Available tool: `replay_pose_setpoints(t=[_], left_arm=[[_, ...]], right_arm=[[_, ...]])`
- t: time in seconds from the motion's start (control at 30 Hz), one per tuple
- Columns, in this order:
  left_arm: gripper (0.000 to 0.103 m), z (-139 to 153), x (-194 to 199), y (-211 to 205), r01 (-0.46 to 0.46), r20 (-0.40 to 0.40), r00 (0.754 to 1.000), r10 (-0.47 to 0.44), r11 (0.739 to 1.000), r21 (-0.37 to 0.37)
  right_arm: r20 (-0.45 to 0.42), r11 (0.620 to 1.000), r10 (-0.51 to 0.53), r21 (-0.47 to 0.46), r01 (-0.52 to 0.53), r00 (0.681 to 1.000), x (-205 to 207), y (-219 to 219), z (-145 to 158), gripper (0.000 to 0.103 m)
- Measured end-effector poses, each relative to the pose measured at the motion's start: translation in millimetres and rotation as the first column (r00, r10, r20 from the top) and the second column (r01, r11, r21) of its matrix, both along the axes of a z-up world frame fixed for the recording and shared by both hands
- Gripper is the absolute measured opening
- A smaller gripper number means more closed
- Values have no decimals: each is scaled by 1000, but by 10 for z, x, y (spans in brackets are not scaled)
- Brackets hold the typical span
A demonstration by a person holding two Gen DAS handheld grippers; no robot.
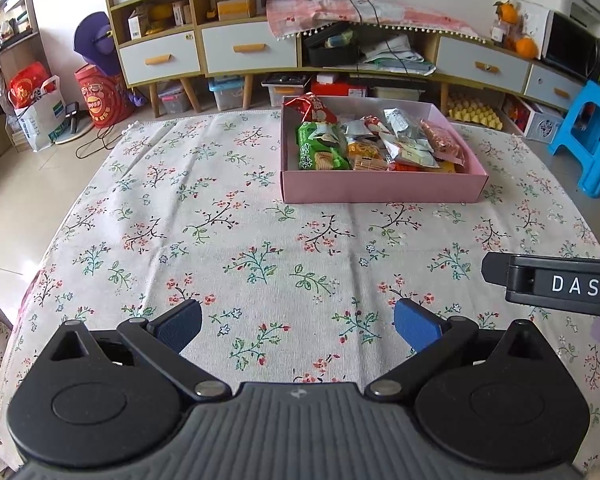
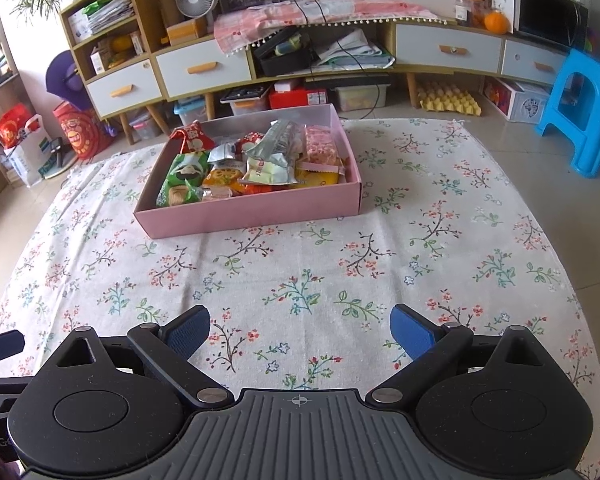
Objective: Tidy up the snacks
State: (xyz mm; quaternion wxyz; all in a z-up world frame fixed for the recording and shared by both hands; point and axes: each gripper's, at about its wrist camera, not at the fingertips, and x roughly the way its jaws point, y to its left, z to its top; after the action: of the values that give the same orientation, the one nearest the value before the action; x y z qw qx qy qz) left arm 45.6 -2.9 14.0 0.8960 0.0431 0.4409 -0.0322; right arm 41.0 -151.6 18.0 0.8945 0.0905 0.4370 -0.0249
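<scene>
A pink cardboard box (image 1: 380, 191) sits on the far half of the floral tablecloth and holds several snack packets, among them a green biscuit pack (image 1: 320, 148) and a red packet (image 1: 312, 107). The box also shows in the right wrist view (image 2: 252, 216), with the green pack (image 2: 182, 182) at its left. My left gripper (image 1: 298, 326) is open and empty, low over the near part of the cloth. My right gripper (image 2: 300, 330) is open and empty too, near the table's front. The right gripper's body (image 1: 556, 282) shows at the right edge of the left wrist view.
The floral tablecloth (image 1: 220, 240) covers the table. Beyond it stand a wooden cabinet with white drawers (image 1: 248, 46), storage bins on the floor, red bags (image 1: 100, 96) at the left and a blue plastic stool (image 1: 592, 136) at the right.
</scene>
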Motion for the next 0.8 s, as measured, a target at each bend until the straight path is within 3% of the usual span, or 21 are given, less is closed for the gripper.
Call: replay_pose_setpoints(t=[0.8], left_arm=[[103,8,0,-12,6,-5,1000,-6,1000,4]], right_arm=[[-11,1000,-4,21,4,1000,8,-15,-31,98]])
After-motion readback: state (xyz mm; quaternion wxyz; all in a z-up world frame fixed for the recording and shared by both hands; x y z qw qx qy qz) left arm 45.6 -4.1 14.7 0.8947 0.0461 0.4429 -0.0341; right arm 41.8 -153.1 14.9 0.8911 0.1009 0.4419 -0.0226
